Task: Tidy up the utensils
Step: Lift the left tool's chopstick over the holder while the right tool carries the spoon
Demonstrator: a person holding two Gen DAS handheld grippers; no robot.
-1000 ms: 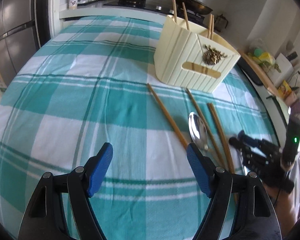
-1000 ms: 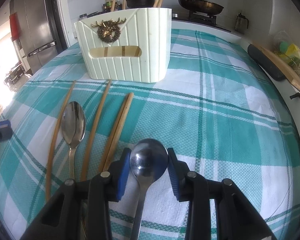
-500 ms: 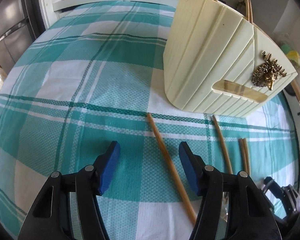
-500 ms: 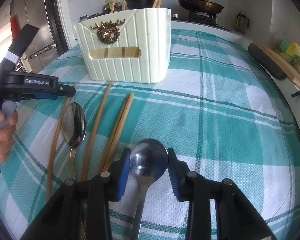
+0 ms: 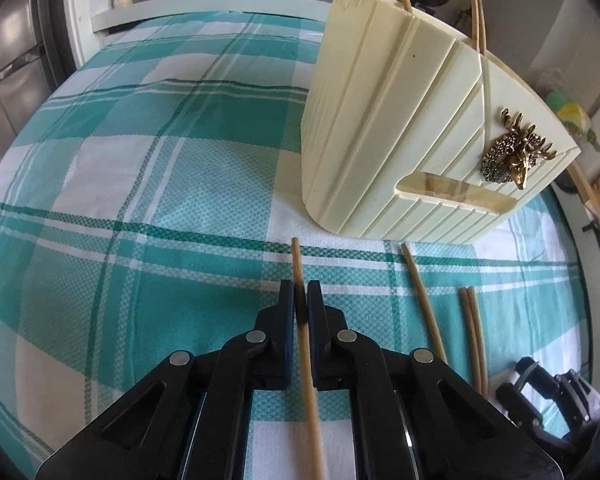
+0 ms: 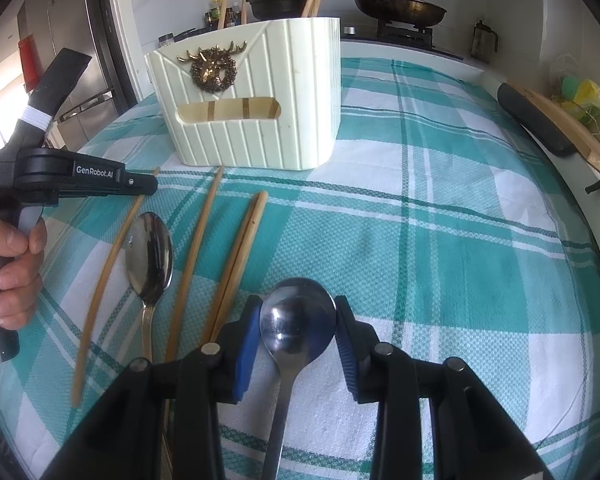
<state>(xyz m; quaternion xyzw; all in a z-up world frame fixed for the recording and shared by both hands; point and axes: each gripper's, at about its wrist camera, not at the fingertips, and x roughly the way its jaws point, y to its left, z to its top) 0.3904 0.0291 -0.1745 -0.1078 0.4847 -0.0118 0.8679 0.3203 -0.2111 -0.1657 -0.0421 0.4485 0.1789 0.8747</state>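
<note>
The left claw (image 5: 301,307) has just closed its jaws on a chopstick (image 5: 305,344) lying on the checked cloth (image 5: 140,240) before the cream holder (image 5: 400,128). Only the right wrist view shows the right claw (image 6: 298,344) gripping a spoon (image 6: 298,320), a second spoon (image 6: 150,254) nearby

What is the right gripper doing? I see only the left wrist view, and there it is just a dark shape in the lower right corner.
Observer: The right gripper is shut on the bowl of a dark steel spoon, with its blue pads against both sides.
Operator: Is another spoon lying free?
Observer: Yes. A shiny silver spoon lies just right of the leftmost wooden chopstick.
Operator: Does my left gripper touch it?
Observer: No. The left gripper, whose jaws have just closed on that chopstick, sits beyond the spoon's bowl with a gap between them.
</note>
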